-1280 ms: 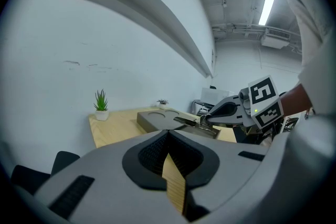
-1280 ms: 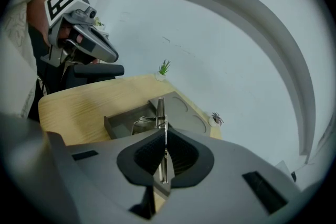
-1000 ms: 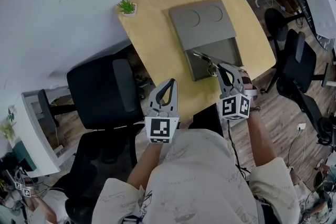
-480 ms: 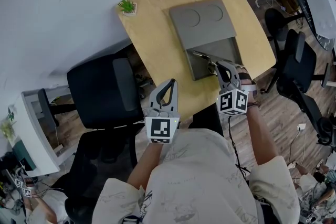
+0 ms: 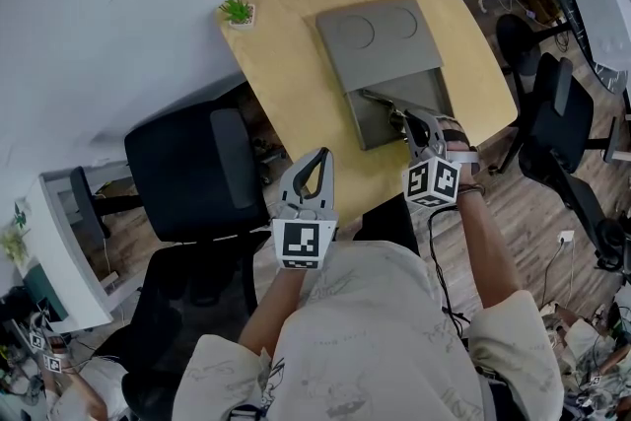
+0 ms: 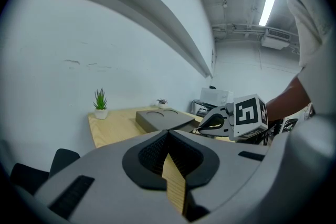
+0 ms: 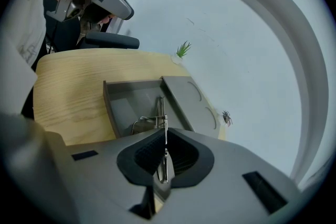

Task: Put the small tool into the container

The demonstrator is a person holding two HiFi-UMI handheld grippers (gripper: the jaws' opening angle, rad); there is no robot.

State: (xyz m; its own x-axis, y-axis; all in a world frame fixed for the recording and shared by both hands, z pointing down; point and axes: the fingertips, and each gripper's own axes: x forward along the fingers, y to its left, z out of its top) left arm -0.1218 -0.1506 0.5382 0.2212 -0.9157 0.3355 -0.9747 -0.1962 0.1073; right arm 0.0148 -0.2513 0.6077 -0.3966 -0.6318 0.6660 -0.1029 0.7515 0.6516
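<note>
Silver thin metal tool (image 7: 160, 106) clamped in right claw (image 7: 164, 136), pads tight on its shank. Sticking out forward over open half of grey rectangular container (image 5: 378, 128); touching the floor or not, can't tell. Far half covered by grey sliding lid (image 5: 380, 36) with two round recesses. Sat mid light-wood bench (image 5: 296, 64). Other side: left claw (image 5: 315, 158) clenched, nothing in it, hanging at near bench edge, well apart from container. Far-left bench corner: small green potted plant (image 5: 237, 12).
</note>
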